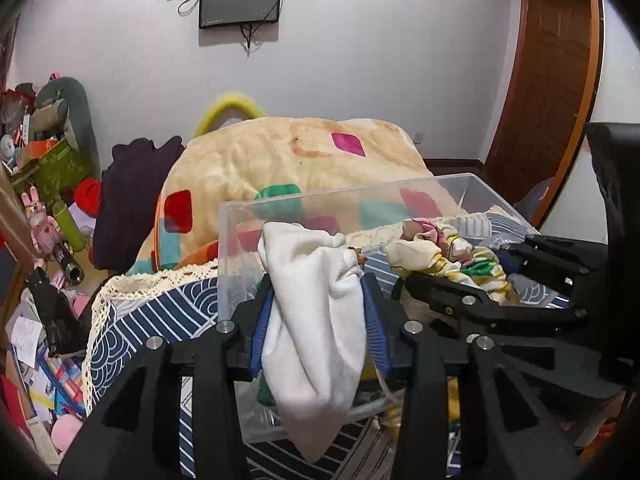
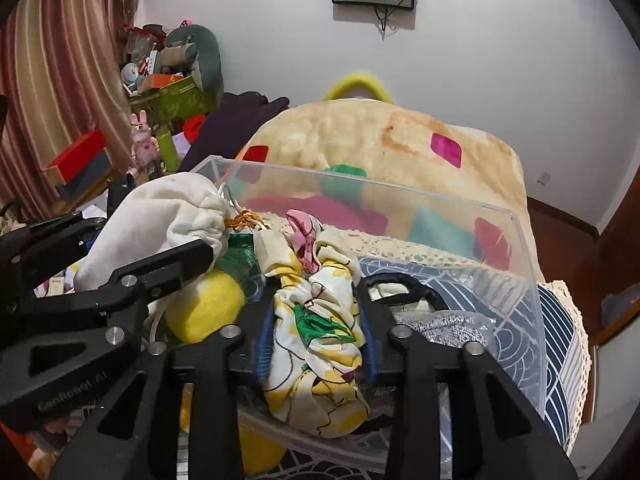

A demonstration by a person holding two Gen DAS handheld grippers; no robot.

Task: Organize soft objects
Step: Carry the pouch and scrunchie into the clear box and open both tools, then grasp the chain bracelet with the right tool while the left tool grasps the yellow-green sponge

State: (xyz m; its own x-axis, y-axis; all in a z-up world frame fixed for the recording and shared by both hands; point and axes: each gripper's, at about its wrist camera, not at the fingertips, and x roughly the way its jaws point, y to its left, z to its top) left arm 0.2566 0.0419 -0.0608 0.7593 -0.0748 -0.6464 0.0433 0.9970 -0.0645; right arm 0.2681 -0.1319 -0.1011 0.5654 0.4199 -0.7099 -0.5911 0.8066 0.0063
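Cloth fills both of our grippers above the clear plastic bin [image 1: 348,196] standing on the blue patterned bedspread [image 1: 160,312]. In our left gripper [image 1: 318,296] the white drawstring pouch [image 1: 320,320] sits between the blue-padded fingers [image 1: 262,332], bunched at the top and hanging down past them; we cannot tell whether the pads still press it or only flank it. In our right gripper [image 2: 318,300] the yellow floral cloth [image 2: 320,332] lies between the fingers in the same way, its pink-tipped end poking out in front, and there too the grip is unclear.

Our worry is the drop. The pouch dangles close to the bin's near wall, so if it goes now, part of it may drape over the rim or slide outside onto the bedspread. Both grippers crowd the same opening, nearly touching, and cloth or the pouch's orange cord [image 2: 244,216] could snag on the other's finger as we pull away. Soft fabric may also cling to the pads and lift back out.
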